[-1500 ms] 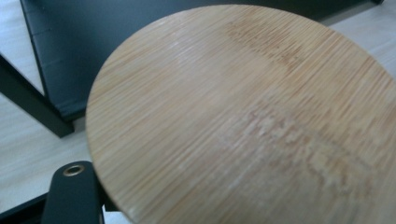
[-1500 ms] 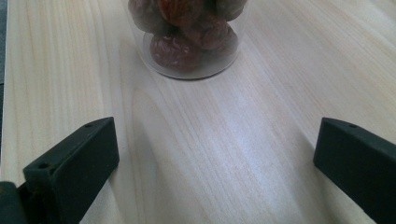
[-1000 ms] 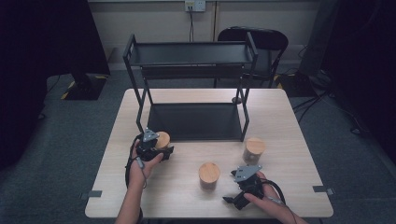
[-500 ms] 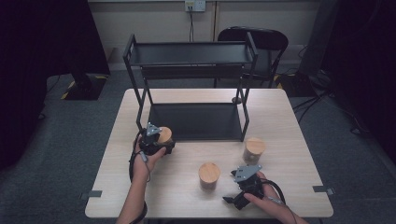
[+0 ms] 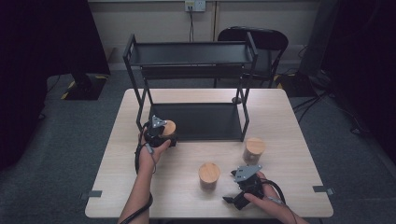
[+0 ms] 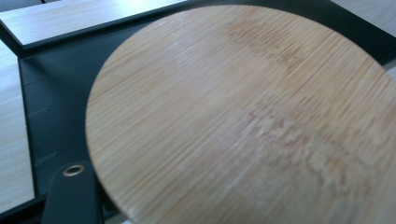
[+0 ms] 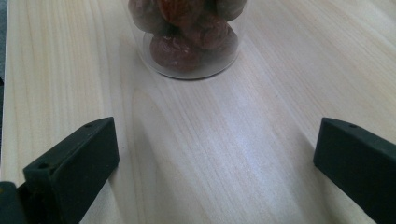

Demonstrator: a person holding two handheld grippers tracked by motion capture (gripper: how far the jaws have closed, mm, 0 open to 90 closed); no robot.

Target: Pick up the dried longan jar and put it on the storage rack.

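Bamboo-lidded jar (image 5: 167,129) (unlabelled) sits gripped in left tongs (image 5: 161,136) beside rack (image 5: 196,120).

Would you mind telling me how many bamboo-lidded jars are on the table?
3: one jar at the left hand-held gripper by the rack's lower shelf, one front centre, one to the right.

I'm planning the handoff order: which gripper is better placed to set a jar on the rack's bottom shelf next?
Left. The left gripper holds a bamboo-lidded jar at the bottom shelf edge. The right gripper is open, near the table's front edge, holding nothing.
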